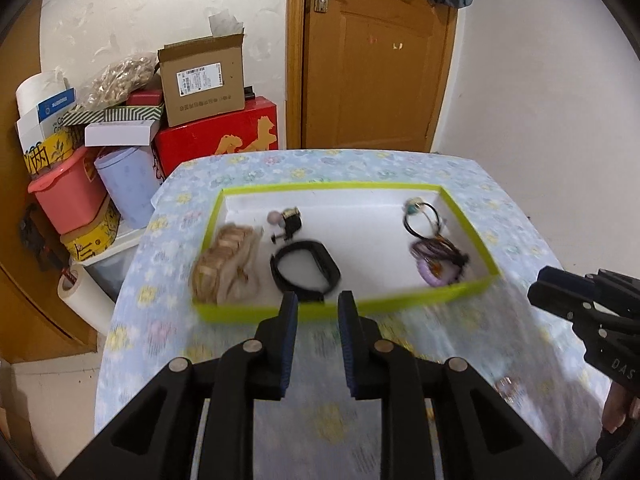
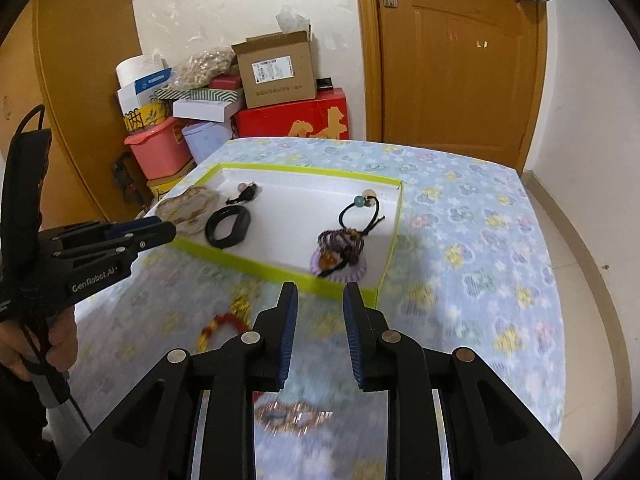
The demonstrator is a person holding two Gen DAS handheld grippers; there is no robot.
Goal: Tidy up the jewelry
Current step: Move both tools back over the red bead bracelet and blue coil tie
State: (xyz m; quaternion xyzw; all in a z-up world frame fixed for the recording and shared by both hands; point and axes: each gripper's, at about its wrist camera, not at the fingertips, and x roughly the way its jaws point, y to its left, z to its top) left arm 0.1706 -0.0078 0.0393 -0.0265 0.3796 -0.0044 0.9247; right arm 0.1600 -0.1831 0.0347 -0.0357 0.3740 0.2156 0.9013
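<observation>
A white tray with a green rim [image 1: 256, 314] [image 2: 280, 272] lies on the floral tablecloth. In it are a beige beaded bracelet [image 1: 226, 266] [image 2: 188, 206], a black band [image 1: 306, 270] [image 2: 228, 226], a small black charm [image 1: 288, 222] [image 2: 246, 192], a black hair tie with beads [image 1: 422, 216] [image 2: 360, 210] and a purple tasselled piece [image 1: 438, 260] [image 2: 340, 258]. On the cloth outside the tray lie a red and yellow bead string [image 2: 228, 318] and a sparkly bracelet [image 2: 296, 416] [image 1: 506, 386]. My left gripper [image 1: 318, 308] [image 2: 168, 230] is open and empty before the tray's near rim. My right gripper [image 2: 320, 300] [image 1: 538, 286] is open and empty above the cloth.
Stacked boxes, a red box [image 1: 218, 136] [image 2: 292, 118], a pink tub [image 1: 66, 196] and a tape roll [image 1: 80, 296] crowd the floor left of the table. A wooden door [image 1: 372, 60] [image 2: 460, 56] stands behind. The table edge falls away at the right [image 2: 532, 208].
</observation>
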